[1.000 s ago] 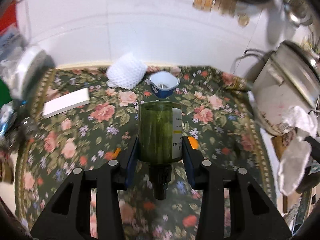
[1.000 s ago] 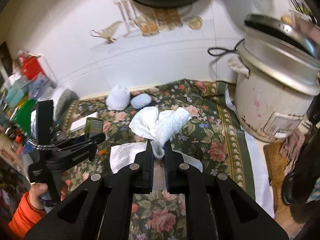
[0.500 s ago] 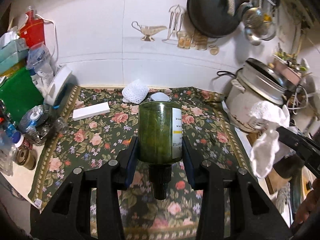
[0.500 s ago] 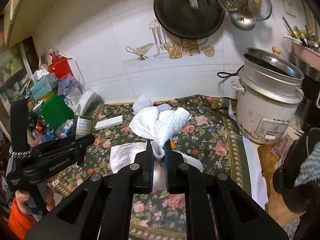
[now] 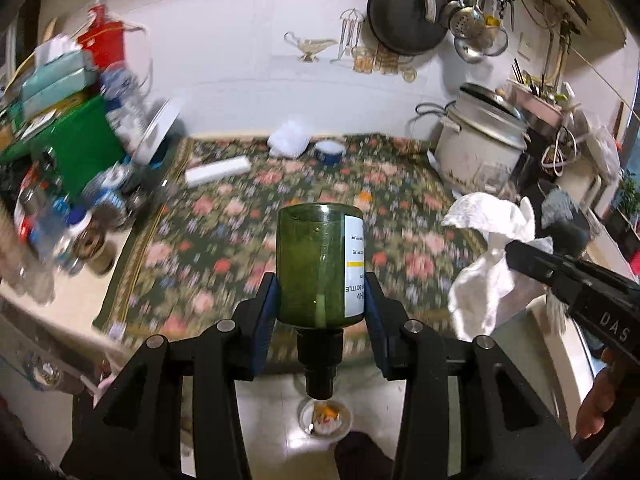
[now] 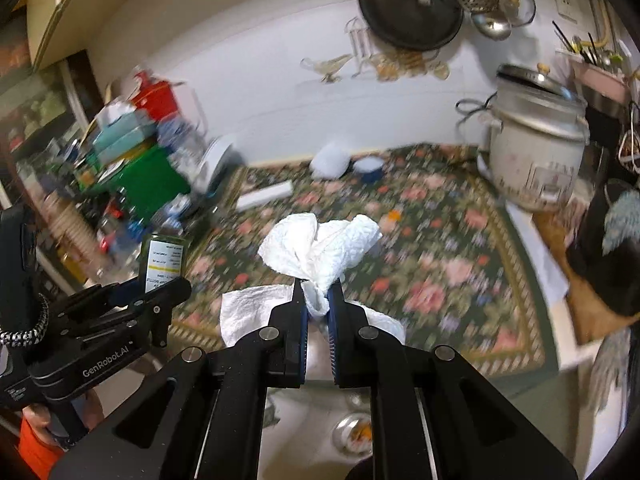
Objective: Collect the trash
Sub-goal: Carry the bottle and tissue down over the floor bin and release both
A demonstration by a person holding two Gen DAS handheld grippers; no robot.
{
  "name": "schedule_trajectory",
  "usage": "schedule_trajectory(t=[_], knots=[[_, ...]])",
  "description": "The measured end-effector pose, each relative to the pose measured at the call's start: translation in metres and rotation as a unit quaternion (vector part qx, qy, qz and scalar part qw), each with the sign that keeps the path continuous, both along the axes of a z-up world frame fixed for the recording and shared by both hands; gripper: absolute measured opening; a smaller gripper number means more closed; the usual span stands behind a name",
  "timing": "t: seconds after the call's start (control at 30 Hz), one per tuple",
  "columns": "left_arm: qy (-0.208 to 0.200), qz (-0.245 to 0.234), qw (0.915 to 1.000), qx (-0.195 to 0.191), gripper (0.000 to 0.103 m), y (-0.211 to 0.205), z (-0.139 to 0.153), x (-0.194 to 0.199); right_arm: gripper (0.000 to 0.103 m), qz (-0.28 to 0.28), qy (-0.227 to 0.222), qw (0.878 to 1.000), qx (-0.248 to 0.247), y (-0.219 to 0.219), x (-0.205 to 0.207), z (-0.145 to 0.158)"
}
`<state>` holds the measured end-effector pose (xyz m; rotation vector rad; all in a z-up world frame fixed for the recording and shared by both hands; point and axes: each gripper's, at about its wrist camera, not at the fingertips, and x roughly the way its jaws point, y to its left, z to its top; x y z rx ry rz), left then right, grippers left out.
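Home kitchen — hanging pan [image 5: 406, 20], ladles [image 5: 472, 28], rice cooker [image 5: 478, 148], floral tablecloth [image 5: 240, 224]

Right hand-held gripper [image 6: 318, 304] clamps paper towel [image 6: 320, 248] — aloft.

Each tool [image 5: 322, 292] is matte black with blue finger pads [image 6: 305, 316] and silver screws. The left tool [image 6: 160, 292] carries white "GenRobot.AI" lettering and a braided black-and-white cord; an orange sleeve [image 6: 34, 446] shows below it.

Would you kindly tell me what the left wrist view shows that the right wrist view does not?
Only the left wrist view shows the green bottle's black cap. Only the right wrist view shows the right claw pinching the paper towel's bunched end. Both share the bottle in the left claw, the towel, the rice cooker and the floral cloth.
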<state>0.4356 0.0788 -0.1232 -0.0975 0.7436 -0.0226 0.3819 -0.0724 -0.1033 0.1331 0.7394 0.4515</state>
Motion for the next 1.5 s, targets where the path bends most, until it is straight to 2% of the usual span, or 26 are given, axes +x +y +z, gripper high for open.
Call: schedule_trajectory(t=[0.1, 0.27, 0.63, 0.83, 1.03, 1.27, 1.5], knots=[[0.013, -0.001, 0.9999, -0.003, 0.041, 0.009, -0.012, -0.031, 0.008, 0.006, 0.012, 1.0, -0.001, 0.011, -0.031, -0.013], [0.045, -0.013, 0.9989, -0.008, 0.041, 0.014, -0.036, -0.06, 0.008, -0.002, 0.053, 0.999, -0.013, 0.019, -0.065, -0.038], [0.118, -0.03, 0.9923, -0.023, 0.041, -0.002, -0.096, -0.08, 0.008, -0.027, 0.148, 0.987, -0.051, 0.011, -0.09, -0.099], [0.15, -0.034, 0.9877, -0.029, 0.041, -0.017, -0.137, -0.064, 0.008, -0.031, 0.208, 0.976, -0.058, 0.0, -0.078, -0.151], [0.179, -0.018, 0.9835, -0.023, 0.041, -0.03, -0.193, -0.044, 0.008, -0.026, 0.255, 0.964, -0.074, -0.008, -0.055, -0.212], [0.217, 0.034, 0.9751, -0.033, 0.041, -0.016, -0.259, -0.036, 0.008, -0.003, 0.296, 0.95, -0.099, -0.002, -0.02, -0.289], [0.256, 0.085, 0.9617, -0.049, 0.041, 0.005, -0.307, -0.039, 0.01, 0.046, 0.311, 0.942, -0.115, 0.027, 0.002, -0.335]])
